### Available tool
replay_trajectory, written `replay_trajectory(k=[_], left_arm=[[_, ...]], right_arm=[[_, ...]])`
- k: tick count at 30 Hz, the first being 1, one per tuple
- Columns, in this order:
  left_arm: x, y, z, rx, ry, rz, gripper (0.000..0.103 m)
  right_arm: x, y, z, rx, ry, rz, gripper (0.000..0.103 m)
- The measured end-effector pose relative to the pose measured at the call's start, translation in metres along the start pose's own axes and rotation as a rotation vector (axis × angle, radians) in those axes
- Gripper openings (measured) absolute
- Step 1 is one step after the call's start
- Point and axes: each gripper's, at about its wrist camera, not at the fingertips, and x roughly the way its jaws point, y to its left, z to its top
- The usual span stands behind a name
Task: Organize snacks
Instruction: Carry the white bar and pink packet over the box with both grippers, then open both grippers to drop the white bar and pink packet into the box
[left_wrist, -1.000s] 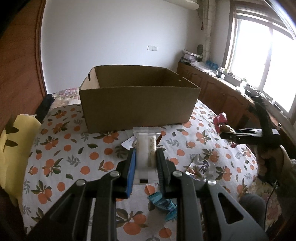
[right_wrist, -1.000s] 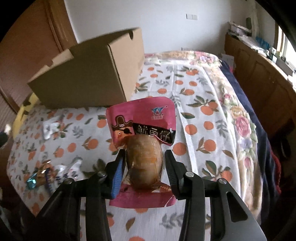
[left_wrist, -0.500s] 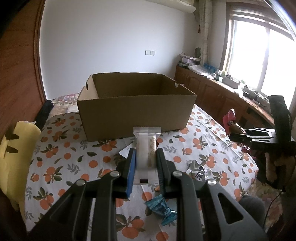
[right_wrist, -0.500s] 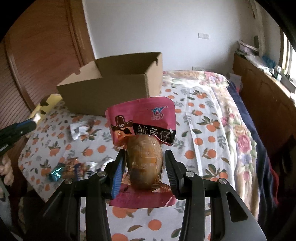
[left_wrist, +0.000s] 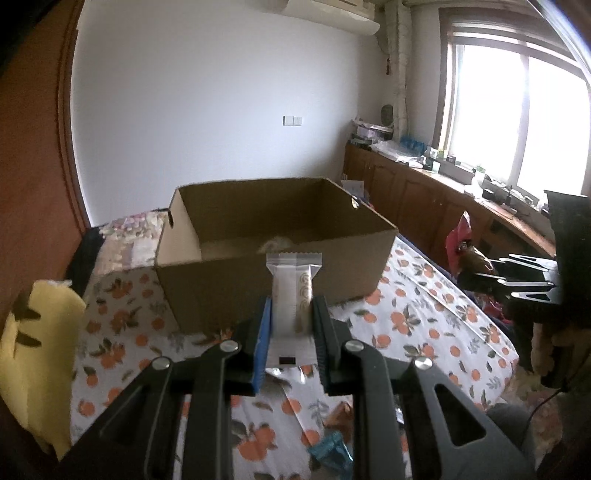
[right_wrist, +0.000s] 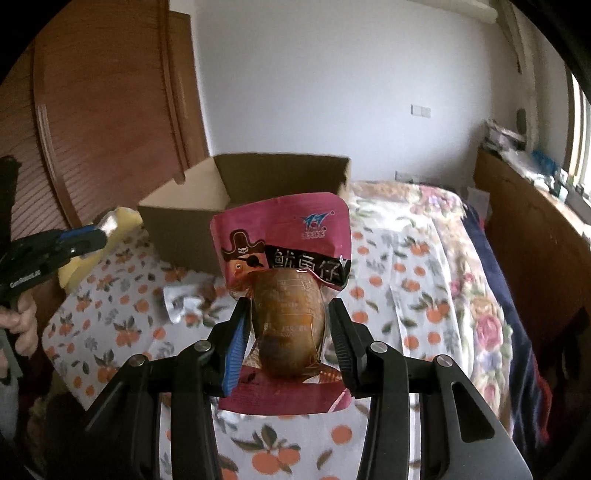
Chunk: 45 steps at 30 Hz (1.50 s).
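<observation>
Above the bed, left gripper pinches white snack upright.

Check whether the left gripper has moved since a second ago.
Yes. The left gripper with its white snack bar has risen: the cardboard box interior now shows.

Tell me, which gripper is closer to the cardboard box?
Left. The left gripper holds its white snack just before the cardboard box; the right gripper is farther back, off to the box's right.

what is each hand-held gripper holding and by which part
Left hand-held gripper: white snack bar, pinched across its lower half. Right hand-held gripper: pink squid pouch, squeezed around its bulging middle.
</observation>
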Motion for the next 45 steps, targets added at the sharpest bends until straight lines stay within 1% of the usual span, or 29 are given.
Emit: replay_trajectory(k=[2,5,11,16,20,23,27,30,35,38,43,45], left_arm=[[0.004,0.003,0.009,0.01,-0.005,0.006,0.019],[0.013,0.008,0.021,0.027,-0.009,0.012,0.02],[0.035,0.02,0.04,0.03,-0.024,0.004,0.02],[0.059,0.028,0.055,0.039,-0.025,0.004,0.02],[0.082,0.037,0.065,0.038,-0.022,0.004,0.02],[0.099,0.045,0.071,0.046,-0.012,0.017,0.02],[0.12,0.053,0.08,0.062,0.01,0.026,0.02],[0.14,0.06,0.084,0.055,0.047,0.019,0.02],[0.159,0.066,0.08,0.04,0.085,0.005,0.02],[0.165,0.065,0.077,0.062,0.102,0.009,0.02],[0.175,0.066,0.076,0.044,0.139,-0.001,0.02],[0.178,0.068,0.076,0.032,0.158,-0.01,0.02]], right_arm=[[0.004,0.004,0.008,-0.016,0.0,-0.002,0.042],[0.01,0.012,0.022,-0.089,-0.001,-0.014,0.042],[0.027,0.01,0.043,-0.128,0.005,-0.031,0.042],[0.051,0.015,0.063,-0.165,-0.007,-0.03,0.042],[0.076,0.019,0.077,-0.181,-0.016,-0.01,0.042],[0.098,0.023,0.092,-0.19,-0.01,0.051,0.042],[0.131,0.03,0.107,-0.221,0.024,0.053,0.042],[0.151,0.028,0.113,-0.206,0.047,0.065,0.042],[0.178,0.021,0.114,-0.174,0.079,0.053,0.042],[0.185,0.02,0.113,-0.169,0.091,0.049,0.043],[0.199,0.02,0.109,-0.161,0.135,0.055,0.043],[0.201,0.019,0.107,-0.151,0.139,0.057,0.044]])
